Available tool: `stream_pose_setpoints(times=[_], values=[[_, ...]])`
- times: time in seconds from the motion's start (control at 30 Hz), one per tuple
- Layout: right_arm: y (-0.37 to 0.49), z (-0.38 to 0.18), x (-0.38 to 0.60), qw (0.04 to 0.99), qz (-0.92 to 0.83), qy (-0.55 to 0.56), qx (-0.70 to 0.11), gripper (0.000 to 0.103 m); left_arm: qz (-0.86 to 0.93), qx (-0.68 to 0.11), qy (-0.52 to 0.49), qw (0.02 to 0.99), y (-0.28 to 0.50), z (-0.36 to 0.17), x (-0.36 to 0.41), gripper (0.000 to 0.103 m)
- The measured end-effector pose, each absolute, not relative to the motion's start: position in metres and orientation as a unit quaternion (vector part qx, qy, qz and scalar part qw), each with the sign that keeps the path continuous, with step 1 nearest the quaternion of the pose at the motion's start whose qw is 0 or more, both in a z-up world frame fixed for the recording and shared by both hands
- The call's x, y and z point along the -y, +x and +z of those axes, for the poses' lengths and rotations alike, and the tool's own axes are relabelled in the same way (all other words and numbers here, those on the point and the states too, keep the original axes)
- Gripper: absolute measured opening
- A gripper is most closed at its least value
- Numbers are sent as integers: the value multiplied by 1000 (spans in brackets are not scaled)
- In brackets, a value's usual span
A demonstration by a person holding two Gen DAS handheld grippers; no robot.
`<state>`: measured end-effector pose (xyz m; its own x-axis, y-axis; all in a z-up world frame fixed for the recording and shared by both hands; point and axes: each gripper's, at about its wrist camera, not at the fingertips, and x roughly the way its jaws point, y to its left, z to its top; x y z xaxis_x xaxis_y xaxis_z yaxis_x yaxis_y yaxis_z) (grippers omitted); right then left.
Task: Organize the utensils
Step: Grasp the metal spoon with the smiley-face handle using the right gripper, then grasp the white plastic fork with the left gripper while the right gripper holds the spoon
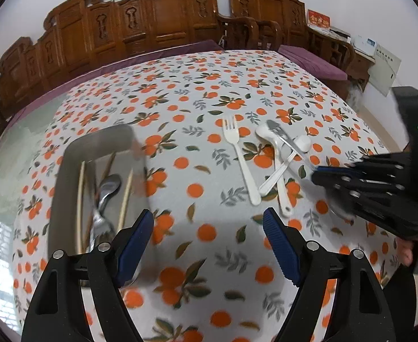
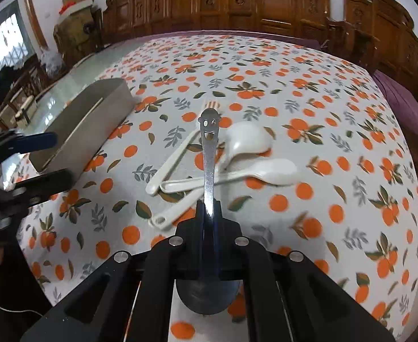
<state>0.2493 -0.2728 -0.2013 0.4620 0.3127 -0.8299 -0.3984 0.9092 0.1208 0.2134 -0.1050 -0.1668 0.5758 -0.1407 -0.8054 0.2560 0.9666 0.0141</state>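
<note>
Gripping the metal spoon [image 2: 209, 171] mid-handle, the right gripper [image 2: 209, 213] had its jaws clamped, bowl trailing underneath. Thin, stiff, slick steel, likely to pivot; a grip nearer the bowl looked safer. Left gripper [image 1: 209, 228] hung wide open beside the grey tray [image 1: 66, 176] at the table's left edge.

— Tray [image 1: 66, 171] position?
— Left on the worktop [image 1: 203, 91]; chopsticks [image 1: 80, 199] and a metal spoon [image 1: 109, 191] inside.
— Loose pieces?
— Right of the tray: fork [image 1: 239, 156], then two crossed plastic spoons [image 1: 277, 159]. Chairs [image 1: 152, 14] behind.
</note>
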Motion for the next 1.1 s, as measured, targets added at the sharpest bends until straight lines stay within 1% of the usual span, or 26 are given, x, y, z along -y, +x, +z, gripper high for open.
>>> stream_pose_setpoints(times=[0.2,0.37,0.6,0.73,0.87,0.9,0.97,1.0,1.03,1.07,1.1], values=[[244,-201,300,861,192,-34,-469,7,-117,-461,72,877,242,-184,131,75],[249,-208,317,861,181,-18,-475,7,-119,-477,92,866,265,-200,155,63],[253,-211,330,860,174,-2,-479,7,-111,-497,88,856,296,-218,168,54],[254,-212,330,860,176,-2,-480,7,-105,-511,80,850,309,-228,168,41],[254,-213,329,858,178,-4,-482,7,-105,-511,74,850,313,-229,167,39],[253,-214,328,857,177,-4,-483,7,-106,-511,75,850,314,-229,168,37],[253,-215,327,857,178,-5,-484,7,-110,-511,72,849,314,-229,168,29],[253,-215,326,856,179,-6,-484,7,-111,-512,71,849,315,-229,169,28],[252,-215,325,857,179,-6,-484,7,-111,-512,72,849,314,-229,169,23],[252,-215,324,857,179,-6,-483,7,-112,-511,72,849,314,-229,170,16],[252,-215,324,857,181,-3,-483,7,-114,-512,72,849,314,-229,170,12]])
